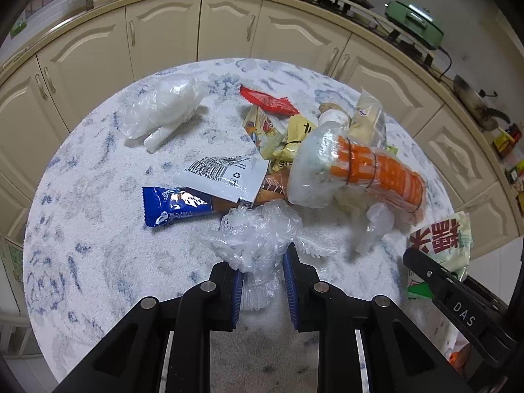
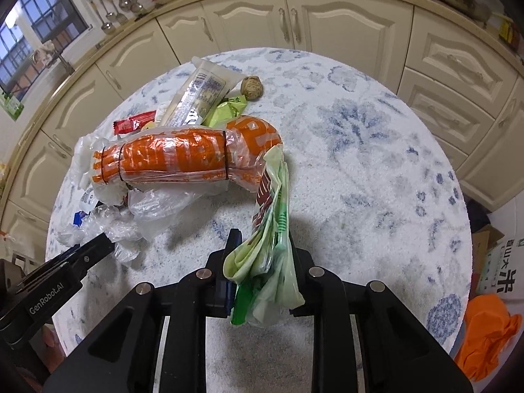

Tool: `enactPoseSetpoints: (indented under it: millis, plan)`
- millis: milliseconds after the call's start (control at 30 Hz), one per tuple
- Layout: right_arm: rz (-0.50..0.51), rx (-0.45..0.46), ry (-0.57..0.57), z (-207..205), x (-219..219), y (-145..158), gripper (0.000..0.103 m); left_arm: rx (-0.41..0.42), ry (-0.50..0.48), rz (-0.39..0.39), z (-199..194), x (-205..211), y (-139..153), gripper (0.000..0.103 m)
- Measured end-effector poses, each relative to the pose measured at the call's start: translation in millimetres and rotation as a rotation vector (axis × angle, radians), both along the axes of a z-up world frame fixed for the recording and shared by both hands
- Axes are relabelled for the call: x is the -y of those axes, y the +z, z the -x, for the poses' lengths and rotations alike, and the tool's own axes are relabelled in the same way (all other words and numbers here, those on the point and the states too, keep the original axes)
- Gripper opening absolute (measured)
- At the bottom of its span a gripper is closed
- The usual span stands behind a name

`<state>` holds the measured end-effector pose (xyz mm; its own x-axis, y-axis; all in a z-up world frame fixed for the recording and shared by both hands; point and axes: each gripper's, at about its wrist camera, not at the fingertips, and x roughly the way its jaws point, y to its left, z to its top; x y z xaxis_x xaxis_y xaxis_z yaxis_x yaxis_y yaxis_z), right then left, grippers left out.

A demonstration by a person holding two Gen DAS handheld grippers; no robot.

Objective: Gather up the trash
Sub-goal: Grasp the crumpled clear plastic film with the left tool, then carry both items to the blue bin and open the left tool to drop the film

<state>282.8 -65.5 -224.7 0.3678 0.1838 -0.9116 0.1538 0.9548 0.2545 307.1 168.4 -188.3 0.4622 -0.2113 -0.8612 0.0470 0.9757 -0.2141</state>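
On a round table with a white and blue cloth [image 1: 98, 229] lies a pile of trash. My left gripper [image 1: 263, 271] is shut on a crumpled clear plastic wrap [image 1: 255, 232] at the pile's near edge. Behind it lie a blue wrapper [image 1: 177, 206], a white barcode wrapper [image 1: 226, 177], a red wrapper [image 1: 268, 100], yellow wrappers [image 1: 271, 131] and an orange pack in a clear bag [image 1: 376, 177]. A white plastic bag [image 1: 163, 111] sits apart at the far left. My right gripper [image 2: 262, 262] is shut on a green and red plastic bag [image 2: 271, 216], held beside the orange pack [image 2: 170, 157].
Cream cabinets [image 1: 229, 26] curve behind the table under a counter with a green appliance [image 1: 414, 21] and a pan [image 1: 475, 101]. A brown ball [image 2: 251, 87] lies at the pile's far side. An orange bag [image 2: 488, 334] and a cardboard box [image 2: 491, 262] sit on the floor at right.
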Motion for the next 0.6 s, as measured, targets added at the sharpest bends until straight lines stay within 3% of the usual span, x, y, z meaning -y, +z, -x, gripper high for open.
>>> enactPoseSetpoints:
  millis: [300,600]
  plan:
    - [-0.011,0.03,-0.015,16.6,6.4,14.1,0.023,0.046,-0.024,-0.019,26.0,10.1,22.8,0.019]
    - [-0.015,0.064,-0.095,41.0,42.4,27.9,0.023,0.077,-0.096,-0.037,47.4,44.8,42.7,0.019]
